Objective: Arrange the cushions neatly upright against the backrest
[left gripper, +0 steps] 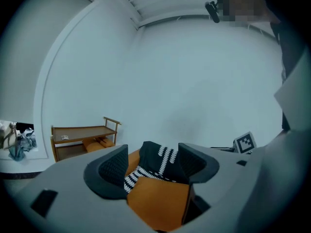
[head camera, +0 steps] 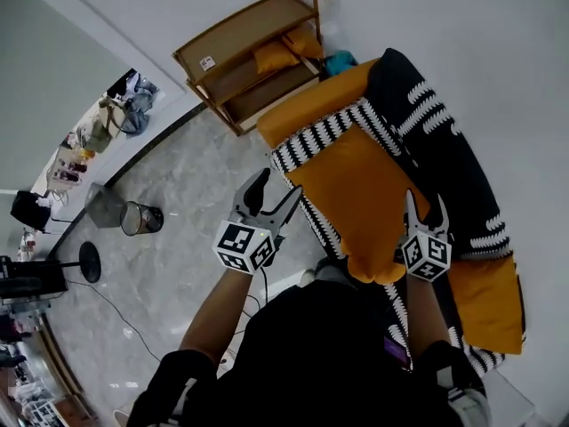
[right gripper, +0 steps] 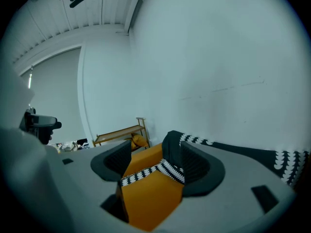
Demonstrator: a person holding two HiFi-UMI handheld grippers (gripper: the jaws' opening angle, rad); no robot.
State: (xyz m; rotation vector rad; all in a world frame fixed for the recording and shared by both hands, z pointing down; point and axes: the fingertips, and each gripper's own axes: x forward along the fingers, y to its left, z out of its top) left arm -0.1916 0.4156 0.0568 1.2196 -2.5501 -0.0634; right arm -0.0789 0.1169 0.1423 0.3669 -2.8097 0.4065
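The sofa, covered in black cloth with white zigzag bands, runs from the upper middle of the head view down to its lower right. Three orange cushions lie on it.

The middle cushion lies flat on the seat, not upright. Its long axis follows the seat, from upper left to lower right in the head view. The black backrest lies along its right side.

The left tool hangs over the grey marble floor, just beside the sofa's front edge and near the cushion's left side. Its jaws stand apart with nothing pressed between the pads. Its own view looks past them at the cushion and the patterned cloth.

The right tool hovers at the cushion's near right corner, where orange meets the backrest. Its jaws are also spread and grasp nothing. In its view the cushion shows between and beyond them.

The far cushion lies at the sofa's far end. The near cushion sits at the near end by the backrest; whether it leans on the backrest cannot be told.

A wooden shelf stands past the sofa and carries a small white tag, too small to read. Each tool's marker cube bears square black-and-white codes, with no legible words.
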